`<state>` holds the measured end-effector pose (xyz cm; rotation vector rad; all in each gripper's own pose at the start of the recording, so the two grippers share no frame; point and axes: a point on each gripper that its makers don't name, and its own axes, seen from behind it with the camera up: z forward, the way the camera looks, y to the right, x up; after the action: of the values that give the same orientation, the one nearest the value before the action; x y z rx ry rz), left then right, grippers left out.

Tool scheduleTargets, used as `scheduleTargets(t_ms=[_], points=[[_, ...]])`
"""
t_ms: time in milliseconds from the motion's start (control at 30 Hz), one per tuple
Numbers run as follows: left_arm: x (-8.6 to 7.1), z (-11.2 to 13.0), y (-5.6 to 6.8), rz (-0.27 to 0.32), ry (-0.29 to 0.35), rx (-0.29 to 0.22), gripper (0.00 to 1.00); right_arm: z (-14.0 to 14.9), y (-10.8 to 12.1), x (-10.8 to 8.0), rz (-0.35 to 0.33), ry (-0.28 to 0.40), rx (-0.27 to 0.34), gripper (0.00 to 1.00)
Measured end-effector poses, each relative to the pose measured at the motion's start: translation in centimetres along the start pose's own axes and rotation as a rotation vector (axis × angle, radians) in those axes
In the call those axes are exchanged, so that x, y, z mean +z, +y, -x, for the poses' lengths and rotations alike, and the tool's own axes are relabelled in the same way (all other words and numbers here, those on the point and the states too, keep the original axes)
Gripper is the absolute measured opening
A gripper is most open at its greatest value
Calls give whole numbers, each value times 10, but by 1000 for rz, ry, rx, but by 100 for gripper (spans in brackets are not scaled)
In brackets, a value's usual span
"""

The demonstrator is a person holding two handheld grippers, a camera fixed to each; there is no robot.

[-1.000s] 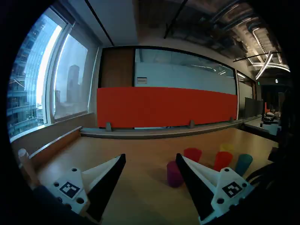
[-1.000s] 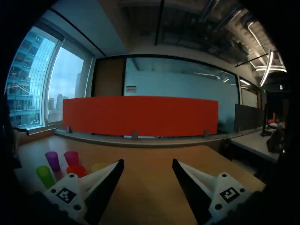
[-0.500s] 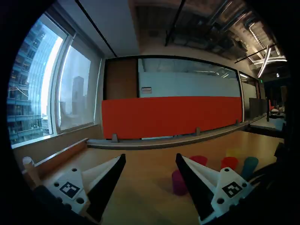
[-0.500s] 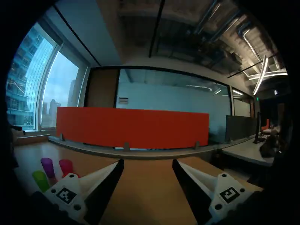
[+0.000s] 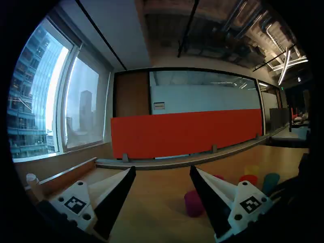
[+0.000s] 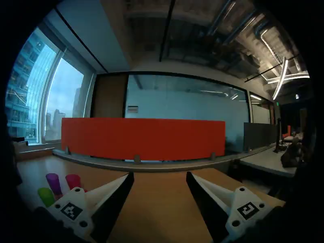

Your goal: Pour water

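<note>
1. In the left gripper view we see the left gripper held over the wooden tabletop. Its two fingers are spread wide and grip nothing.
2. A purple cup stands upright on the tabletop, just beside the inner edge of the right-hand finger and partly hidden by it.
3. The rim of a pink cup peeks out behind that same finger.
4. Farther right, a yellow cup, a red cup and a teal cup stand close together.
5. In the right gripper view, the right gripper also has its fingers spread apart, holding nothing, with plain wood between them.
6. At the lower left of that view we find a purple cup and a pink cup side by side, and a green cup nearer the camera. All are well to the left of the fingers.
7. We cannot tell whether any cup holds water.
8. An orange partition runs along the far edge of the tabletop, and tall windows stand at the left.
</note>
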<state>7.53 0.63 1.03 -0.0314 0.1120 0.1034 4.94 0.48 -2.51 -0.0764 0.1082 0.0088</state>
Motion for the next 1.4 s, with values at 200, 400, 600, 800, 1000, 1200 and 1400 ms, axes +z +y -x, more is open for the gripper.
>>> scheduleTargets(t_ms=[200, 400, 600, 800, 1000, 1200, 1400], points=[[-1, 8, 1, -27, 1, 18, 99, -6, -2, -2, -8, 11, 4, 100], [-2, 23, 0, -38, -13, 3, 99, -13, -4, -5, -10, 19, 7, 100], [-2, 40, -1, -48, -22, -21, 99, -17, -6, -7, -10, 23, 5, 100], [-3, 52, 2, -49, -30, -45, 99, -17, -10, -7, -10, 22, -5, 100], [-8, 61, 2, -49, -39, -52, 99, -16, -11, -9, -8, 18, -4, 100], [-12, 68, 0, -45, -47, -61, 99, -17, -11, -11, -9, 22, 4, 100], [-16, 76, -4, -49, -59, -56, 99, -18, -11, -12, -7, 24, 6, 100]])
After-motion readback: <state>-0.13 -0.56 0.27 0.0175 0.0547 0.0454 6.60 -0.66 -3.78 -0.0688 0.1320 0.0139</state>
